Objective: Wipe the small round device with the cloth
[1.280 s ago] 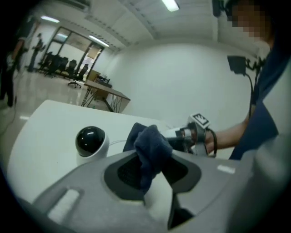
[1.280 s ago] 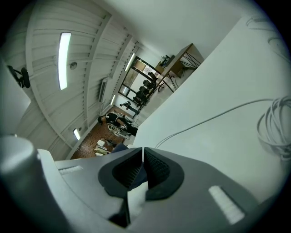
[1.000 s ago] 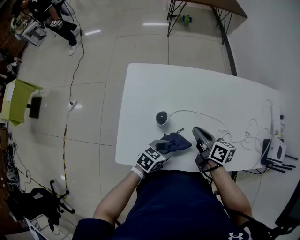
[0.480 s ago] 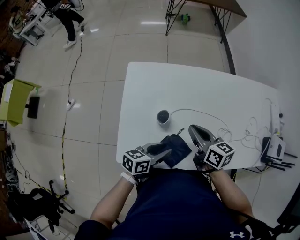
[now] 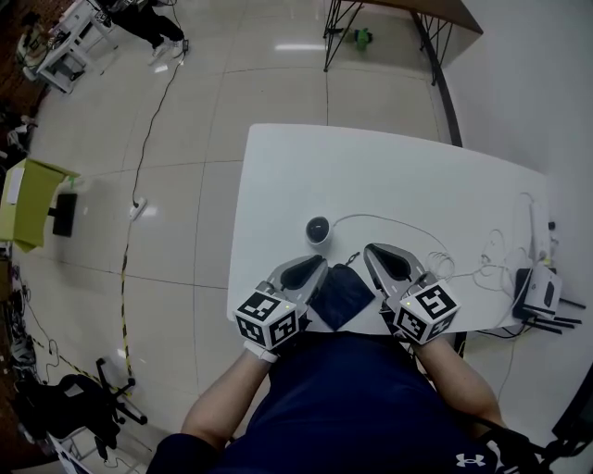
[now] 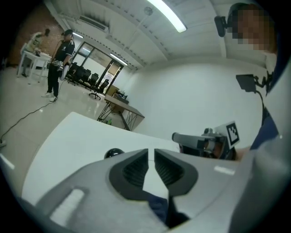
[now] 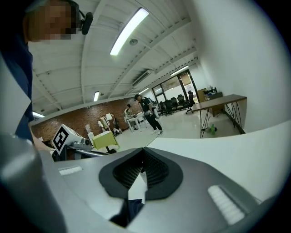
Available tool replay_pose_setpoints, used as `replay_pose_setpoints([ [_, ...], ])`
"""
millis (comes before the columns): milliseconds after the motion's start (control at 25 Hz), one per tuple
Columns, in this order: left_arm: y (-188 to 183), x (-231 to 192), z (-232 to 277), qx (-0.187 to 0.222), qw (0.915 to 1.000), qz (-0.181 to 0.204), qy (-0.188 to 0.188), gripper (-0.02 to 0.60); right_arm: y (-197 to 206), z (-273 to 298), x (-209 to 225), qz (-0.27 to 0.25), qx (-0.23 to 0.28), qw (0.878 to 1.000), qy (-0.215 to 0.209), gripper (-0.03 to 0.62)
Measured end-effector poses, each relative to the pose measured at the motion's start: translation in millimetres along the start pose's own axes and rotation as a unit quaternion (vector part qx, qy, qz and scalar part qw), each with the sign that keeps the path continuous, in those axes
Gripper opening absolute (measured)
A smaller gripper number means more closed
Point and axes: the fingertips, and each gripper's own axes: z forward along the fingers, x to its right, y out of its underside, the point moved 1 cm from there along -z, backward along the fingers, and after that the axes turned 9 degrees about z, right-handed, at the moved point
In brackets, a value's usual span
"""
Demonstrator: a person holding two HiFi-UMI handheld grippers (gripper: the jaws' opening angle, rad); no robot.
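Observation:
The small round black device (image 5: pixel 318 230) sits on the white table (image 5: pixel 371 167), trailing a white cable (image 5: pixel 389 222); it also peeks over my left jaws as the device (image 6: pixel 113 153). A dark blue cloth (image 5: pixel 341 294) lies near the table's front edge between both grippers. My left gripper (image 5: pixel 313 264) hovers just left of the cloth; its jaws have just been closing and stand shut with nothing between the pads. In its own view the left gripper (image 6: pixel 151 152) shows cloth (image 6: pixel 159 207) below. My right gripper (image 5: pixel 372 250) is shut and empty, right of the cloth, and appears as the right gripper (image 7: pixel 143 157).
A router-like box with antennas (image 5: pixel 542 296) and loose white cables (image 5: pixel 491 264) lie at the table's right end. A tiled floor with a cord (image 5: pixel 153 130) lies left of the table. A dark desk on metal legs (image 5: pixel 389 18) stands beyond.
My left gripper came off the cloth, swung left and upward, and its jaws closed. The right gripper rose a little. The cloth now lies flatter, nearer the front edge.

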Motion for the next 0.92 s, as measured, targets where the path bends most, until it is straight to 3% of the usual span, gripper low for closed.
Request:
replay_pose_setpoints([
  [200, 6, 3, 0, -0.011, 0.9999, 0.011, 0.001, 0.041, -2, -3, 1, -0.024, 0.002, 1.0, 0.006, 0.012],
  [920, 13, 0, 2, -0.011, 0.9999, -0.001, 0.002, 0.041, 2, -2, 5, -0.017, -0.004, 1.0, 0.005, 0.012],
])
